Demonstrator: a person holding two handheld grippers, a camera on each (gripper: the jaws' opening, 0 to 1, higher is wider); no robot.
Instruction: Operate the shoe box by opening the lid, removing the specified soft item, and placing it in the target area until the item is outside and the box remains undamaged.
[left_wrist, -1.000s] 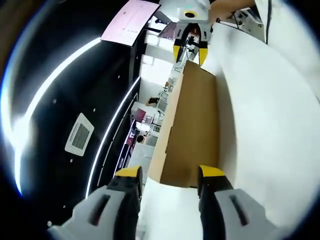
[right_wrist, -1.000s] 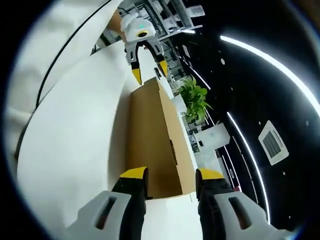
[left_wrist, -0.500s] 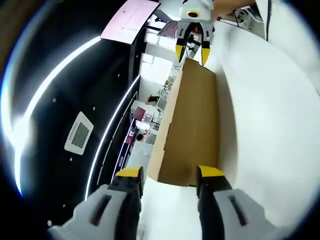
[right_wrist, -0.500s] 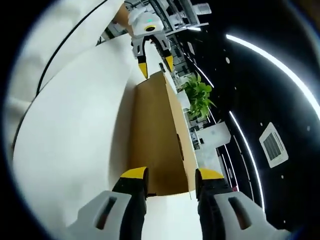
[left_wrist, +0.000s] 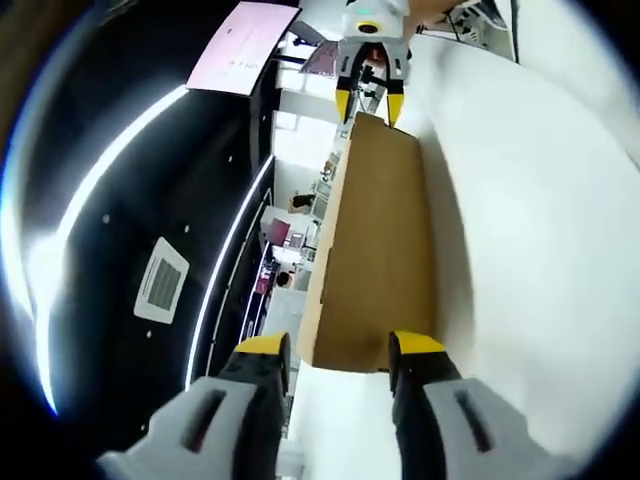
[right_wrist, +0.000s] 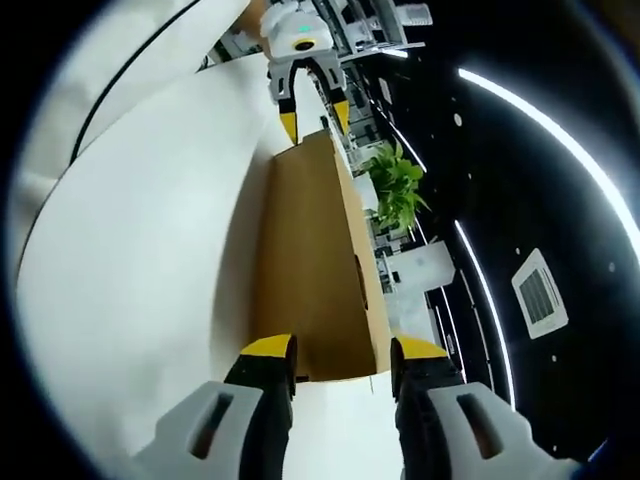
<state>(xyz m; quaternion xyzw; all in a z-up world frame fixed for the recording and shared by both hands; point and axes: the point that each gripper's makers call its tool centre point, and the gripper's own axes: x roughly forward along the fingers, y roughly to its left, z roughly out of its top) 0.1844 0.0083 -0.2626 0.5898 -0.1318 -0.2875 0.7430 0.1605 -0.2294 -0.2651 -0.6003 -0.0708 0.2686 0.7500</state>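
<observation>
A shut brown cardboard shoe box (left_wrist: 375, 240) lies on the white table (left_wrist: 530, 250), running lengthways away from me. My left gripper (left_wrist: 338, 346) is open, its yellow-tipped jaws standing either side of the box's near end. At the far end my right gripper (left_wrist: 367, 98) is open too, its tips straddling that end. In the right gripper view the same box (right_wrist: 310, 260) stretches from my right gripper (right_wrist: 340, 350) to the left gripper (right_wrist: 312, 108) at the far end. The lid is down, so nothing inside shows.
Both views are rolled sideways. The white table (right_wrist: 140, 260) spreads wide beside the box. A green plant (right_wrist: 395, 190) stands beyond its long side. A dark ceiling with light strips, a vent (left_wrist: 160, 280) and a pink panel (left_wrist: 240, 45) lie further off.
Both grippers have drawn closer to the box ends; the near end now sits level with each pair of tips. The box has not moved and the lid stays shut.
</observation>
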